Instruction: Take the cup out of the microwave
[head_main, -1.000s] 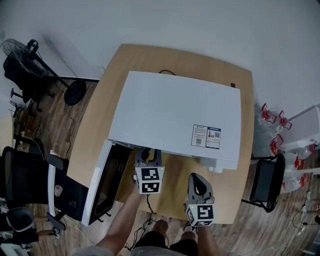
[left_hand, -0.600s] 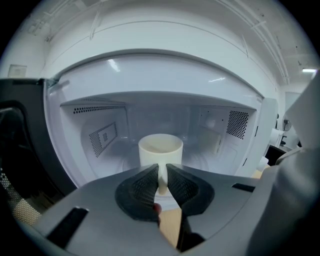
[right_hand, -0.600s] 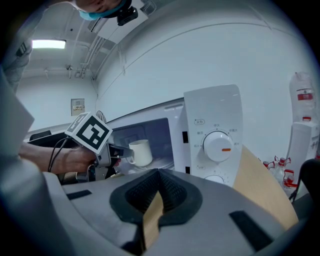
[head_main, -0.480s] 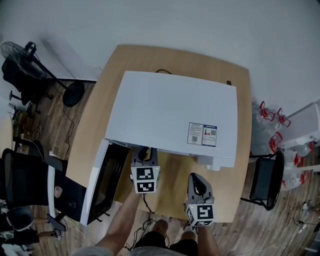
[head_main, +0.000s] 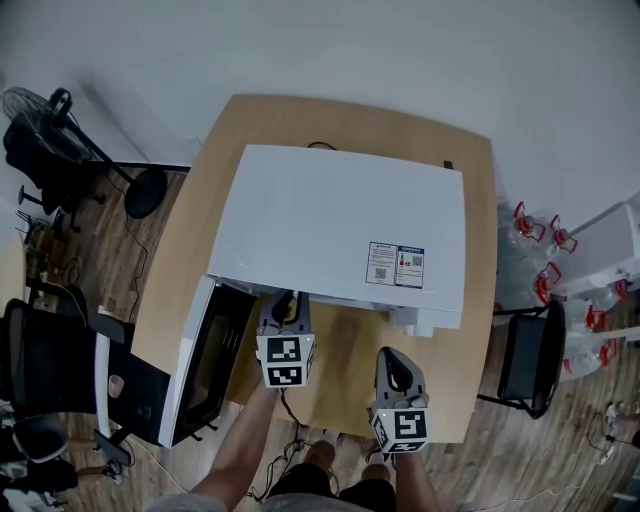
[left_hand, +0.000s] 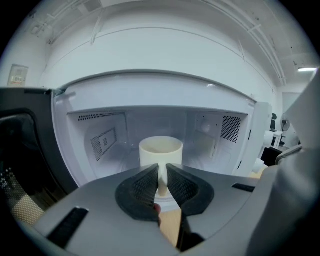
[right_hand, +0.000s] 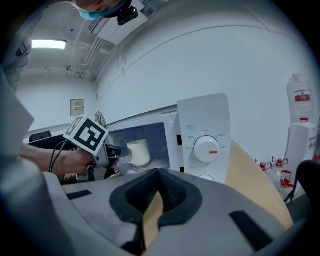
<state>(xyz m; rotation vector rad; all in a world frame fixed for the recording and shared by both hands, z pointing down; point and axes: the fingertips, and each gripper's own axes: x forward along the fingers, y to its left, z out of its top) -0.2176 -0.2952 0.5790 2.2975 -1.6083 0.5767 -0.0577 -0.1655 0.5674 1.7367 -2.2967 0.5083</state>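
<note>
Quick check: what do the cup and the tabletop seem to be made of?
The cup looks like glazed ceramic: cream, smooth, with a thick rim, though plastic is possible. The tabletop looks like matte wood laminate: light tan with an even surface.

The microwave (head_main: 330, 220) has a smooth white casing with a soft sheen, a paper label (head_main: 394, 265) on top and a dark, glossy door window (head_main: 215, 345). The cup (left_hand: 160, 149) is smooth cream ceramic. The table (head_main: 478, 260) is pale matt wood, the floor (head_main: 140, 270) brown plank. The right gripper (right_hand: 159, 171) is matt grey plastic with black ribbed pads (right_hand: 138, 195).
</note>
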